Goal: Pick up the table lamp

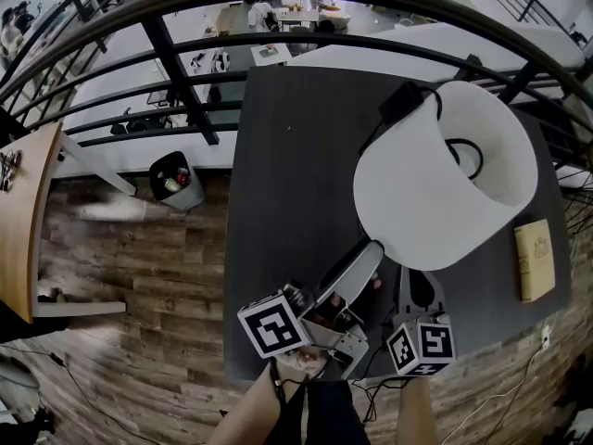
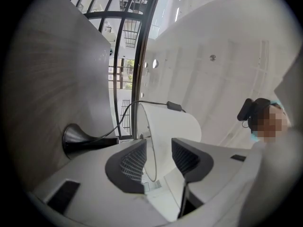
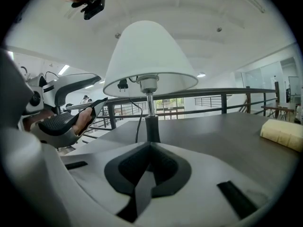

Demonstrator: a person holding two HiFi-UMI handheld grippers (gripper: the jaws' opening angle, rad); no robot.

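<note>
Left gripper (image 2: 158, 146) lining up on the white conical shade (image 1: 445, 179)
Black-stemmed table lamp (image 3: 150, 65) is standing upright on a dark grey table (image 1: 278, 174), rim between those wide-open, empty jaws; right gripper (image 3: 150, 150) is pointing shut, empty, at its stem (image 3: 152, 126).

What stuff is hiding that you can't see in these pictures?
Lamp's base: shows only in the left gripper view; in the head view the white shade covers it, and in the right gripper view the right gripper, tongs shut, blocks the bottom of the stem.
Yellow block: cut off by the right gripper view's edge.
Distant people: too small in the head view.
</note>
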